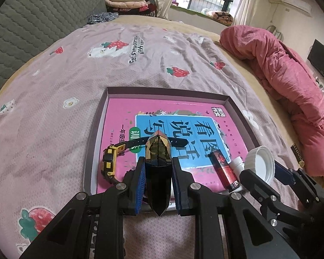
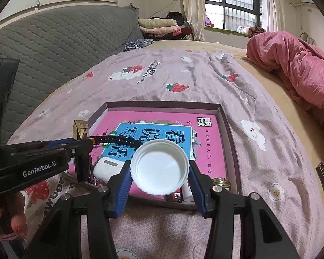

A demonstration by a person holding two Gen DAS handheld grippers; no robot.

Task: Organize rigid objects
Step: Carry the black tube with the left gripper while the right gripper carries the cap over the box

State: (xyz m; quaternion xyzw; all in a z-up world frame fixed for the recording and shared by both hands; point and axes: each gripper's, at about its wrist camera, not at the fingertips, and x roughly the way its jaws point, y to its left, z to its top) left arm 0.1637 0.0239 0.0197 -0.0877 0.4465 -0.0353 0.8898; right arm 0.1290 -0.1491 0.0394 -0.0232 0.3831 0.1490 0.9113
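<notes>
Progress looks partial to me: the shallow box (image 1: 101, 116) on the bed already holds a pink book, a yellow-and-black watch (image 1: 109, 164), a red tube (image 1: 223, 170) and a small white bottle (image 1: 237, 164), and from the right wrist view I also see a white case (image 2: 107, 168) and gold rings (image 2: 221, 182) in its near corners. Two pieces remain in hand. My left gripper (image 1: 158, 172) has its jaws pinching a dark faceted crystal (image 1: 158, 161), its gold-flecked tip pointing out ahead of them over the book. My right gripper (image 2: 159, 185) has its jaws clamped on the rim of a white lid (image 2: 159, 169), hollow side towards the camera, hovering over the box's near edge.

Room to set down: ahead of both jaws the far half of the book is bare, right up to the far wall of the box. The near strip is crowded, with the watch strap lying just beyond the crystal. The two grippers sit close side by side, so I judge that sideways moves risk a knock. The bed around the box is open.
</notes>
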